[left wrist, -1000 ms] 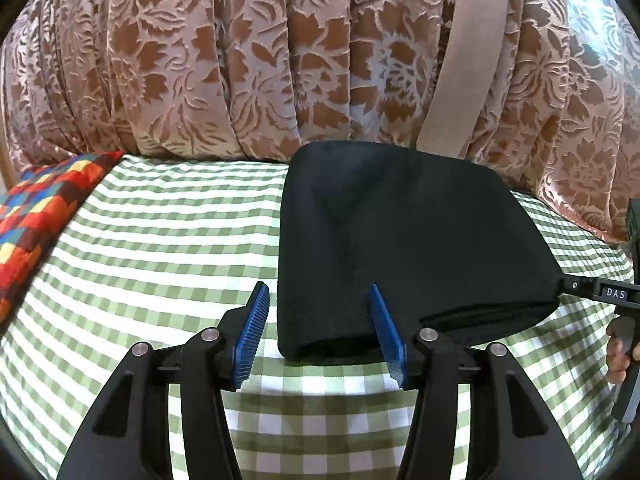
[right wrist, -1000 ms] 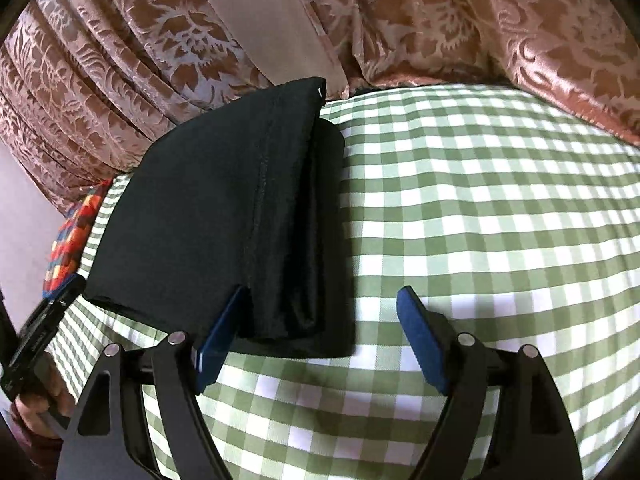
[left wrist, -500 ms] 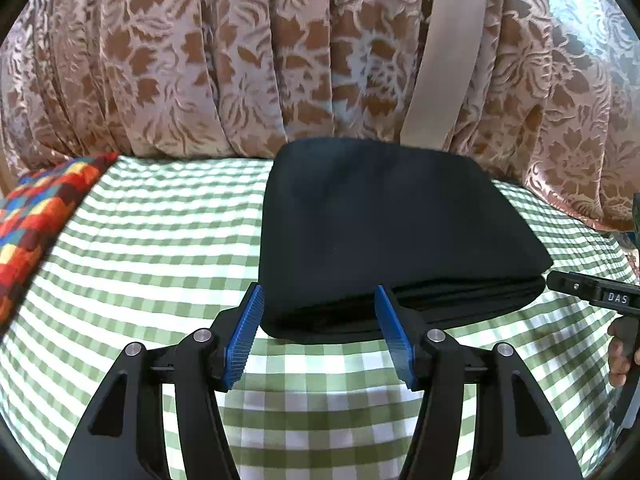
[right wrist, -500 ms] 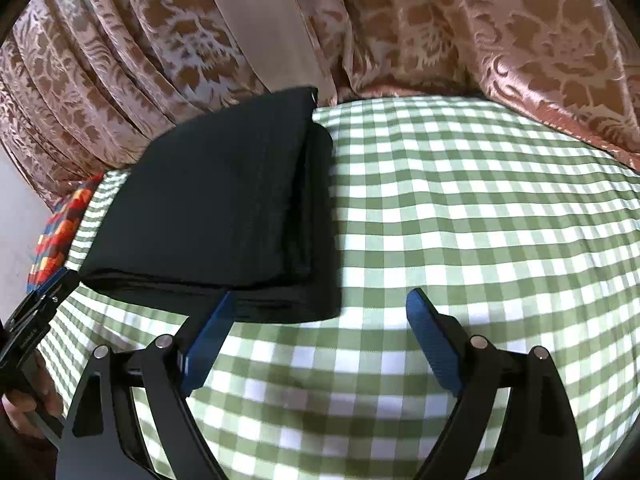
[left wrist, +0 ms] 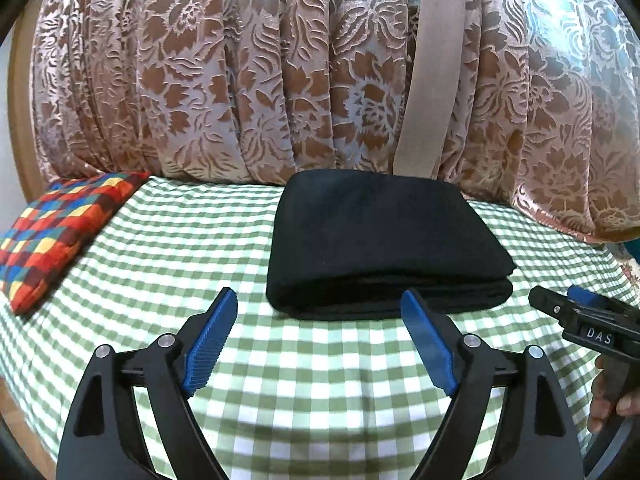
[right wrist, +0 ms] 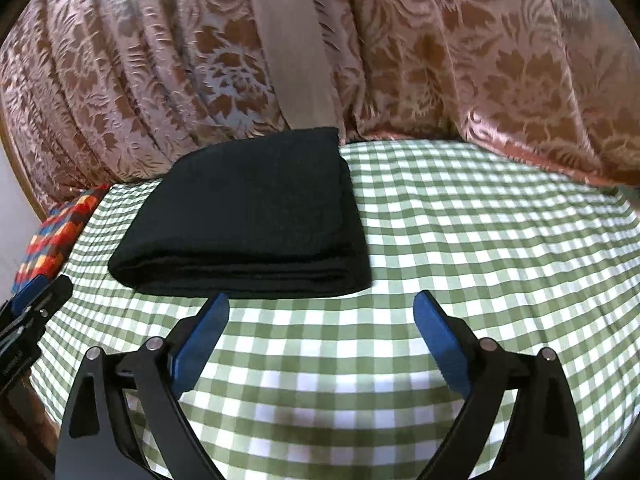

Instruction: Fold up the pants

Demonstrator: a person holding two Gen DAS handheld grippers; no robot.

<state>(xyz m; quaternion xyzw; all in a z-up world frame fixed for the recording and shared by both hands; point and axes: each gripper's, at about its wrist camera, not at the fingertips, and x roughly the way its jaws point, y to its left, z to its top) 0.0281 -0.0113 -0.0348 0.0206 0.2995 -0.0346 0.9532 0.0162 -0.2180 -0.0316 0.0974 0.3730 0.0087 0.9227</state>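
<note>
The black pants lie folded in a flat rectangular stack on the green-and-white checked cloth, near the curtain. They also show in the right wrist view. My left gripper is open and empty, a little in front of the stack's near edge, apart from it. My right gripper is open and empty, in front of the stack's near right corner, apart from it. The right gripper's tip shows at the right edge of the left wrist view.
A brown floral curtain with a beige band hangs right behind the table. A multicoloured checked cushion lies at the left edge. Bare checked cloth stretches to the right of the pants.
Both grippers have let go of the pants and drawn back toward me. The lifted near edge has dropped, and the stack now lies flat on the cloth.
</note>
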